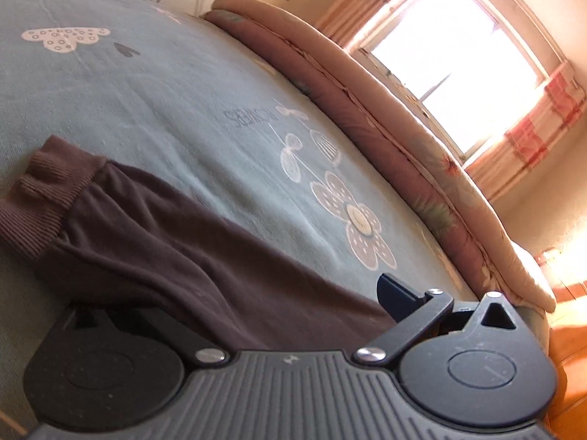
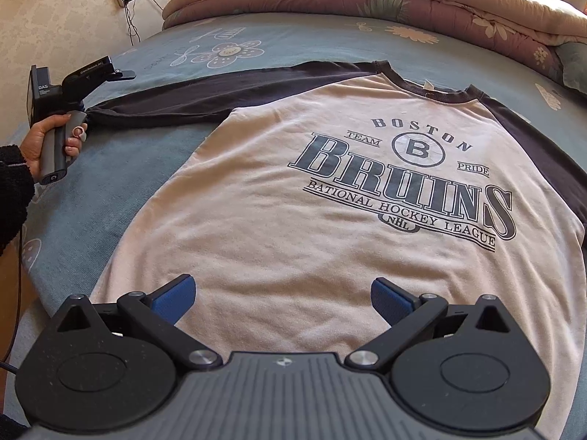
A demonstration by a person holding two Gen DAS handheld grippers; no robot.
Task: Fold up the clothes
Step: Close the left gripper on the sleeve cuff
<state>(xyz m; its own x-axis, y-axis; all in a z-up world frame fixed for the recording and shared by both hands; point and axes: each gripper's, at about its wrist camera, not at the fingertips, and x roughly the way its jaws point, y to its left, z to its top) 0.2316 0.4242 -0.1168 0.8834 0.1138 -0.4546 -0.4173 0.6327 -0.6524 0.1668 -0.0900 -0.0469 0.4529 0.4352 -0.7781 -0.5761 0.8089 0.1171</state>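
In the left wrist view the dark sleeve (image 1: 154, 242) is seen lying between the left gripper's (image 1: 256, 304) fingers, their closure not discernible, while in the right wrist view the shirt (image 2: 293, 227) is spread on the bed (image 2: 293, 36) beneath the released right gripper (image 2: 282, 299).

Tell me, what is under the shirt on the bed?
The shirt lies flat on the blue flowered bedsheet, which shows all around it. Whatever is beneath its body is covered and cannot be seen.

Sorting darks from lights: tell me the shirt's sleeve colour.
Dark brown sleeve, clearest in the left wrist view.
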